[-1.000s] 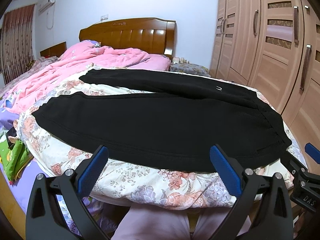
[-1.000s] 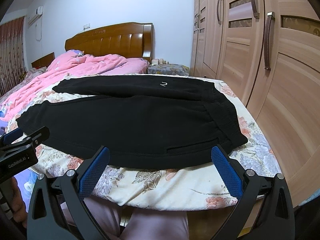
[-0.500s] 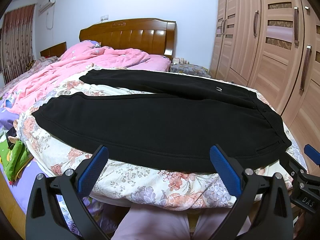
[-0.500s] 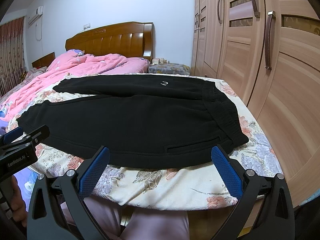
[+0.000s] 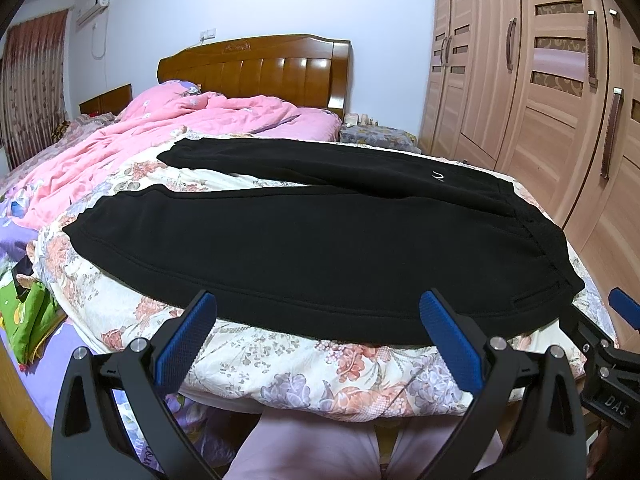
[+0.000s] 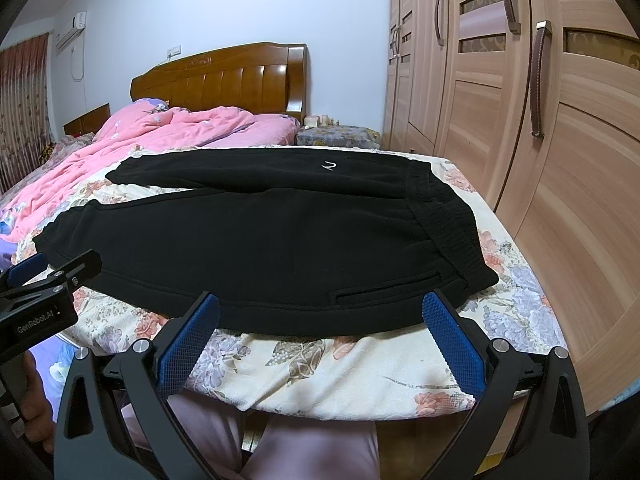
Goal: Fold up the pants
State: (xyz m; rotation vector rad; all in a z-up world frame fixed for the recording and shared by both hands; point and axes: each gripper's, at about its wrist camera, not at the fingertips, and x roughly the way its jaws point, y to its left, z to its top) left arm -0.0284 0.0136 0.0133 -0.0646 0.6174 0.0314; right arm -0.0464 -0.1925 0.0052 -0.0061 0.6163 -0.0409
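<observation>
Your left gripper (image 5: 318, 334) and right gripper (image 6: 320, 334) are both spread, grasping nothing; one pair of black pants (image 5: 320, 240) lies flat on the bed (image 5: 320, 372).

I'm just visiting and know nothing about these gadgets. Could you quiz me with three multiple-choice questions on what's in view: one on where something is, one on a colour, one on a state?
1. Where does the waistband of the pants lie?
A. Toward the wardrobe
B. Toward the pink quilt
C. Hanging off the near bed edge

2. What colour are the pads of the left gripper?
A. Red
B. Blue
C. White

3. How are the pants lying?
A. Folded in half
B. Rolled up
C. Spread flat with the two legs apart

Answers:
1. A, the ribbed waistband sits at the wardrobe end, the cuffs toward the quilt.
2. B, both fingers carry blue textured pads.
3. C, floral bedspread shows between the two legs, and both the left and right gripper are open and empty.
</observation>
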